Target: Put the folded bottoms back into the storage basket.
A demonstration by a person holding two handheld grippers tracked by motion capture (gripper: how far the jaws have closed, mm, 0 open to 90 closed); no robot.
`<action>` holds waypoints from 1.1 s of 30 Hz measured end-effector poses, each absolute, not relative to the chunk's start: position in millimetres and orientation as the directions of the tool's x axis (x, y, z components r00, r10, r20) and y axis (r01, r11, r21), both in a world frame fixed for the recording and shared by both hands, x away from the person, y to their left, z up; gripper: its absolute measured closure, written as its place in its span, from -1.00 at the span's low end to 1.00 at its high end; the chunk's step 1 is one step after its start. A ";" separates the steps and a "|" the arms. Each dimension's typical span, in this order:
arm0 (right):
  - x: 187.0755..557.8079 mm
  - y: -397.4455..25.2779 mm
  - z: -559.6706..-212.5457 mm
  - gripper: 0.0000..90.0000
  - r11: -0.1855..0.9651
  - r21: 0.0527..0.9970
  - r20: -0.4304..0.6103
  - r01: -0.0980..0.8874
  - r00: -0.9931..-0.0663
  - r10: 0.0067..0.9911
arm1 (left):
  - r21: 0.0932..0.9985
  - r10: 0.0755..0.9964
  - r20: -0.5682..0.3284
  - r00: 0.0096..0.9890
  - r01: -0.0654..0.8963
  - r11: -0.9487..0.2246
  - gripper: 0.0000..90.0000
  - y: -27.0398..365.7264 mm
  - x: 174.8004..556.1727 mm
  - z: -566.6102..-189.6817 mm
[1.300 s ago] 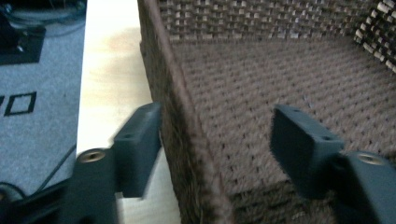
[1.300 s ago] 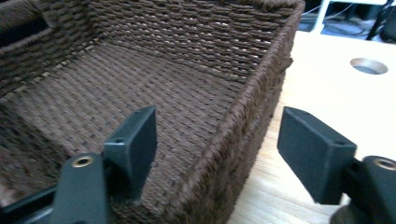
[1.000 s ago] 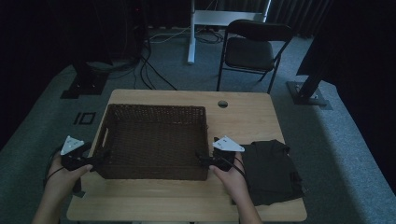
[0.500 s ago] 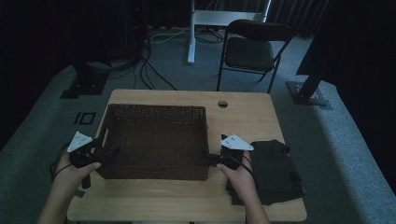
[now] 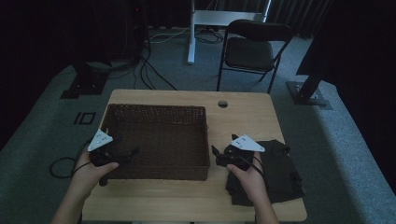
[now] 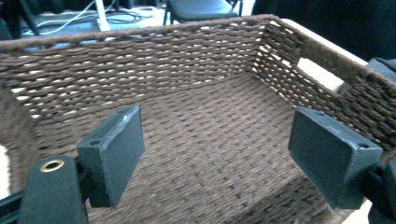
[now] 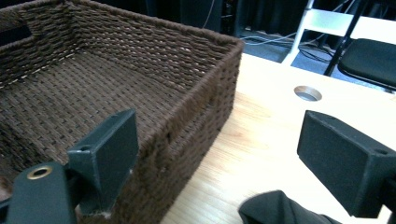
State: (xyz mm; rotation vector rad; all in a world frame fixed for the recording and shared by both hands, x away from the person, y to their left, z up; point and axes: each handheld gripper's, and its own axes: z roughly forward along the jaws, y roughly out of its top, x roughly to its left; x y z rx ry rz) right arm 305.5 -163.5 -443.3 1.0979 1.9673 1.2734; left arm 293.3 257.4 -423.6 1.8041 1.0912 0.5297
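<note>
Basket [image 5: 159, 140] of dark brown weave, rectangular and empty, sits between both grippers; left gripper [image 6: 224, 154] jaws gape over its interior, right gripper [image 7: 233, 163] jaws spread astride its side wall.

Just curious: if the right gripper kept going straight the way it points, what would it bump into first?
Probably the near right corner of the brown woven basket, though depth is hard to judge; its open jaws straddle that wall.

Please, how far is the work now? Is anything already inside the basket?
Nothing looks done: the brown woven rectangular basket is empty. Both the left gripper and right gripper are open, holding nothing. The dark folded cloth lies on the wooden table, probably still to be packed.
</note>
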 end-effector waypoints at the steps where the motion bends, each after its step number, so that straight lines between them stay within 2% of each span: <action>1: 305.2 -165.2 -443.5 -0.72 0.218 0.915 -0.014 0.340 -0.514 0.858 | 0.874 0.850 -0.094 0.519 0.451 -0.179 -0.58 254.6 293.7 -423.5; 33: 291.4 -227.6 -449.4 -0.73 0.199 0.910 -0.035 0.364 -0.410 0.911 | 0.889 0.698 -0.080 0.712 0.367 -0.273 -0.58 145.7 294.7 -410.7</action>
